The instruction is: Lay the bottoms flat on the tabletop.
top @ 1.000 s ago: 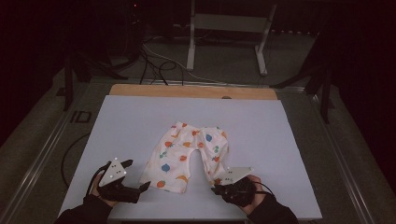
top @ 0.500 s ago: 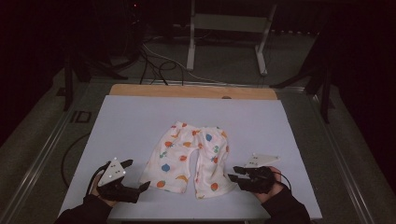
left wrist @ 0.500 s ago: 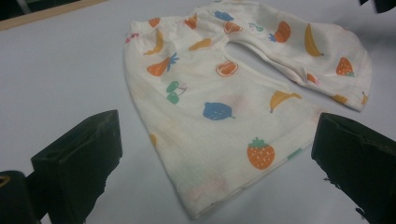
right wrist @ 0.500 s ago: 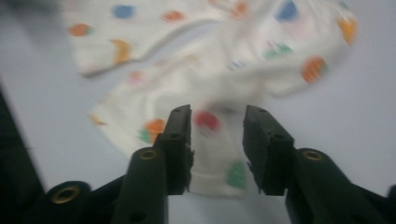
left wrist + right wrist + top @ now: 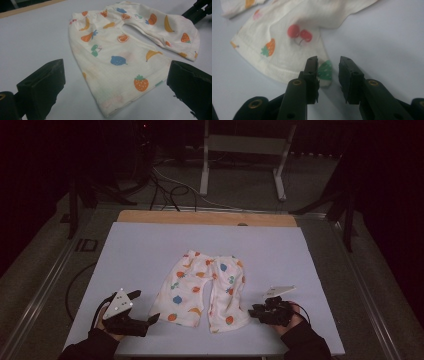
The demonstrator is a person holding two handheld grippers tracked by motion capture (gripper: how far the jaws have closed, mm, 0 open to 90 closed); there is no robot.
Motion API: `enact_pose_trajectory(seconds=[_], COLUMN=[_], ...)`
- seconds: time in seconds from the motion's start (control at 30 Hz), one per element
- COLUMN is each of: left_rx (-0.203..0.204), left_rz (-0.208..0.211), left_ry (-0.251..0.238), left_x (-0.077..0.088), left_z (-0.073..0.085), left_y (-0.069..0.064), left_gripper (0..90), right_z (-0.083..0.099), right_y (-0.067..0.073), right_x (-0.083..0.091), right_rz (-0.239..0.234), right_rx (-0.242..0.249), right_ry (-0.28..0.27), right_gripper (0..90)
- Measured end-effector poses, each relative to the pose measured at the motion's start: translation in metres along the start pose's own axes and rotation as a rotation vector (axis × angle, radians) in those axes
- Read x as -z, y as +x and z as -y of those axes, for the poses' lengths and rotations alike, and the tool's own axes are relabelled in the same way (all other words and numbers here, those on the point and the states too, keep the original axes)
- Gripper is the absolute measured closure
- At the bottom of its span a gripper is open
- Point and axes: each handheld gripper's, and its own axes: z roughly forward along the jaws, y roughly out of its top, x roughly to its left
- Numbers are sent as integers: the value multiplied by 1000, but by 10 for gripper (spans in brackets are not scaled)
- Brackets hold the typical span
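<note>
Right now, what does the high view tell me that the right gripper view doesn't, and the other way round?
High view: the whole fruit-print trousers lying flat on the white table, the left tongs open by one leg, cables on the floor behind. Right gripper view: the right tongs close up, jaws just closing somewhat yet apart, a hem corner ahead of them, unpinched. Both: trousers and table.

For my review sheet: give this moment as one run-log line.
pants flat on table | left gripper open at leg hem | right gripper open, jaws just closing, cuff corner between, unclamped
</note>
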Motion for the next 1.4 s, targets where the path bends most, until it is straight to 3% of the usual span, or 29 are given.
enact_pose_trajectory(seconds=[0.2, 0.23, 0.4, 0.6, 0.87, 1.4], left_rx=[1, -2, -6, -8, -10, -8], left_rz=[0, -1, 3, 5, 4, 3], left_ry=[-2, -3, -2, -2, -3, -1], left_x=[1, 1, 0, 0, 1, 0], left_z=[0, 0, 0, 0, -1, -2], left_y=[0, 0, -1, -1, -1, -1], left_gripper=[27, 28, 27, 27, 27, 27], right_z=[-1, -1, -3, -4, -7, 16], right_y=[5, 10, 16, 18, 28, 37], right_x=[-1, -2, -3, -1, 18, 43], right_rz=[21, 54, 70, 82, 100, 170], right_rx=[22, 73, 106, 97, 96, 16], right_ry=[18, 35, 49, 41, -10, -32], right_gripper=[724, 777, 846, 893, 895, 895])
